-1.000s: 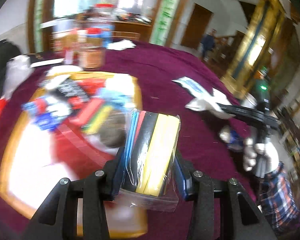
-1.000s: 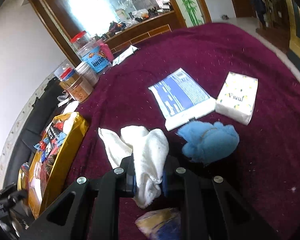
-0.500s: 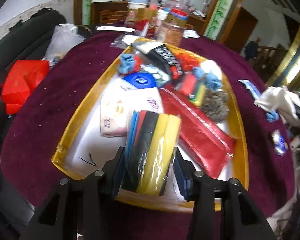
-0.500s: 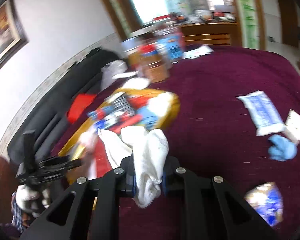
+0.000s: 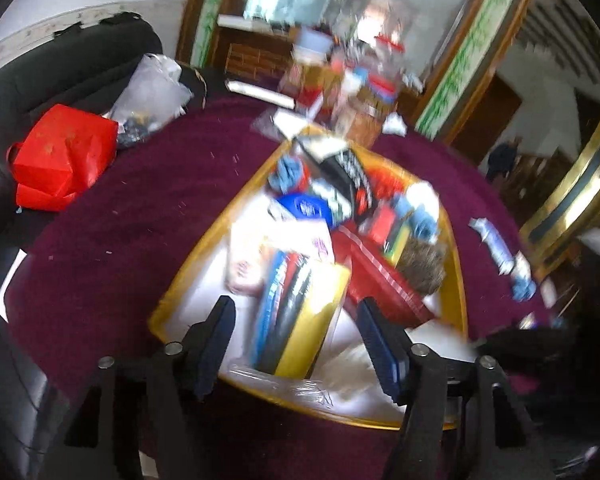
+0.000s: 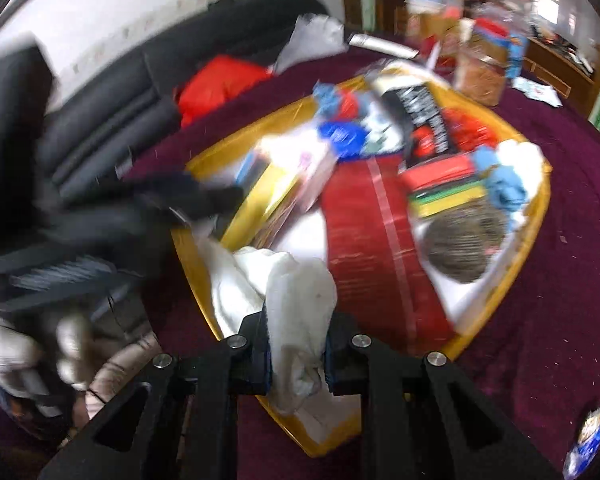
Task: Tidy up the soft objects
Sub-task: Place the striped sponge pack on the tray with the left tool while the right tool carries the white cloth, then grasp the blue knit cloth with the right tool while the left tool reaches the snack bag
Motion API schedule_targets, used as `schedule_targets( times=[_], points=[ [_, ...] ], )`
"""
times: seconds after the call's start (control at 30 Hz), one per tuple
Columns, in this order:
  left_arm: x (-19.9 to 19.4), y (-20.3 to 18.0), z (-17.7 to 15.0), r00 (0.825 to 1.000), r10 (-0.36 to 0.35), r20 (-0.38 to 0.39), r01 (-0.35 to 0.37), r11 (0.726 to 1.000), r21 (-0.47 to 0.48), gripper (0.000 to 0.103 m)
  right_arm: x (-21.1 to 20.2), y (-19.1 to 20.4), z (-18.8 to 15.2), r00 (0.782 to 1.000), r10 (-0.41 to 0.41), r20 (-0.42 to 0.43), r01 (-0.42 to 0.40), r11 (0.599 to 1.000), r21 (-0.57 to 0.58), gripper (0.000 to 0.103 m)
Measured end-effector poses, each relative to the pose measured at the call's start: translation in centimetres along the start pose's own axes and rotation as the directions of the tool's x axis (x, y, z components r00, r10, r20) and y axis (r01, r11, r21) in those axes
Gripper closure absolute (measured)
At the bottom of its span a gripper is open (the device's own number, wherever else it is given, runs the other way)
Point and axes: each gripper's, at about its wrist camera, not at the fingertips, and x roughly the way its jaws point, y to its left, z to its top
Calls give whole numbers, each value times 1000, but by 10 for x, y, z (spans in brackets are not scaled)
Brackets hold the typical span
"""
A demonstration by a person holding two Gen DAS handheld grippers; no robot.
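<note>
A yellow-rimmed tray full of soft goods sits on the maroon tablecloth. My left gripper hangs over its near end with its jaws opening. The pack of yellow, black and blue sponges lies between the pads, and neither pad touches it. In the right wrist view the same pack rests in the tray, with the left gripper a dark blur beside it. My right gripper is shut on a white cloth, held above the tray's near corner.
The tray also holds a red pouch, a scouring pad, blue cloths and packets. Jars stand beyond it. A red bag and a black sofa lie left. A blue packet lies right. A gloved hand shows.
The left gripper swung over the tray and opened, letting the sponge pack drop in. The right gripper carried the white cloth from the open tablecloth to above the tray.
</note>
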Motion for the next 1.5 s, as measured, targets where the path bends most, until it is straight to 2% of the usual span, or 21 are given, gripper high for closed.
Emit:
schedule_targets(
  times=[0.13,0.23,0.33,0.4,0.47,0.53,0.67,0.73,0.83,0.9,1.0,1.07,1.23,1.5],
  points=[
    [-24,16,3,996,-36,82,40,998,-58,33,33,11,8,997,-15,-73,14,1000,-7,85],
    [-30,20,5,993,-48,112,56,996,-65,30,39,15,13,997,-31,-64,30,999,-17,84],
    [-31,24,4,992,-58,117,66,996,-67,28,38,19,13,996,-71,-52,69,997,-31,72],
    [-29,25,3,992,-59,112,67,995,-74,27,30,19,11,997,-68,-31,67,997,-30,58],
    [-26,25,1,993,-64,103,72,994,-78,27,18,19,8,999,-49,5,49,998,-31,50],
    [-22,25,-1,994,-74,85,81,993,-82,26,2,19,3,995,-84,52,86,996,-38,39],
    [-19,17,-4,995,-73,70,77,995,-66,26,-31,10,-7,980,-130,148,136,990,-27,36],
    [-20,10,-5,995,-58,76,61,997,-43,26,-48,0,-12,971,-142,192,143,990,7,36],
    [-26,-5,-6,995,-2,104,1,1000,12,26,-74,-27,-24,955,-167,247,150,985,86,29],
    [-32,-18,-7,987,67,146,-77,995,62,24,-88,-50,-34,944,-192,268,157,977,144,28],
    [-38,-38,-9,974,116,193,-142,982,126,20,-103,-86,-54,930,-251,267,190,953,235,28],
    [-40,-47,-12,972,119,203,-151,977,151,15,-110,-108,-69,922,-286,261,210,936,284,28],
    [-32,-77,-17,978,109,178,-149,962,230,15,-132,-159,-115,899,-365,244,244,877,415,27],
    [-18,-125,-25,982,124,146,-167,925,341,15,-155,-219,-179,880,-424,212,249,794,554,27]
  ],
)
